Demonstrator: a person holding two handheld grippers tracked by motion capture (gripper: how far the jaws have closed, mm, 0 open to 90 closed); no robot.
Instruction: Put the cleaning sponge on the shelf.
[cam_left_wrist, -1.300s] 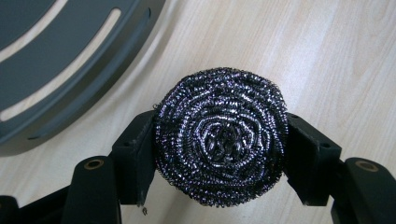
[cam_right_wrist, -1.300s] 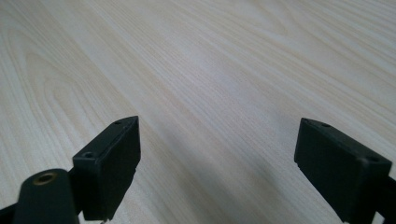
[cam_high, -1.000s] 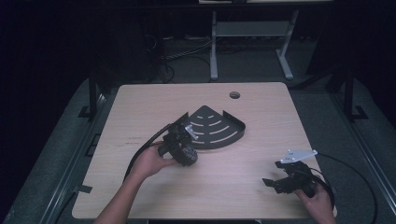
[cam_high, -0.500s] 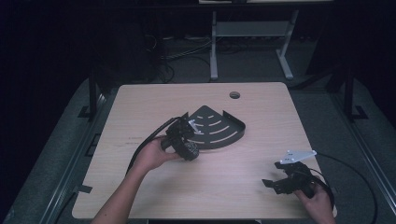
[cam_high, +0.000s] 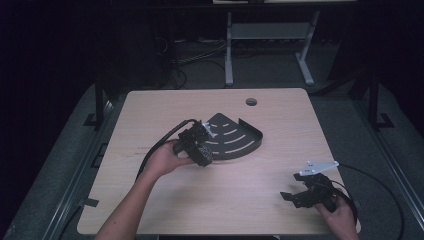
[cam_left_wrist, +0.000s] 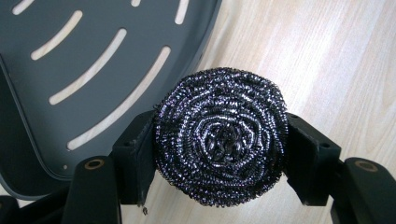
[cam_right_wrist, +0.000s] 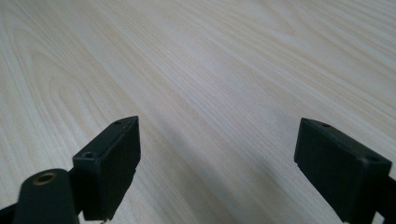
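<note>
The steel-wool scourer (cam_left_wrist: 220, 142) sat clamped between the two black jaws of the left gripper (cam_high: 199, 150), pressed on both flanks, just off the curved edge of the slotted corner shelf (cam_high: 235, 136) and apart from it, with bare wood beneath. The table (cam_high: 165, 200), the largest thing in frame, was a pale wood top. On it, near the middle, lay the dark fan-shaped shelf with its low rim and curved slots. The left gripper stood at the shelf's near-left edge, held by the person's left hand (cam_high: 162, 159). The right gripper (cam_high: 304, 196) rested well apart near the front right corner, its jaws spread wide with nothing between them.

Judging from this, the step in hand was carrying the scourer to the shelf. The next move would call for shifting the pad further over the slotted floor, lowering it, and then easing the jaws apart so it stayed put.

The high view gave the layout: both grippers, the whole shelf, the distance between the hands. It left the scourer too small and dark to pick out. The left gripper view supplied that, showing the coiled wire, the firm grip and the rim (cam_left_wrist: 205, 51) of the shelf beside it. The right gripper view showed plain wood grain between its parted jaws.
</note>
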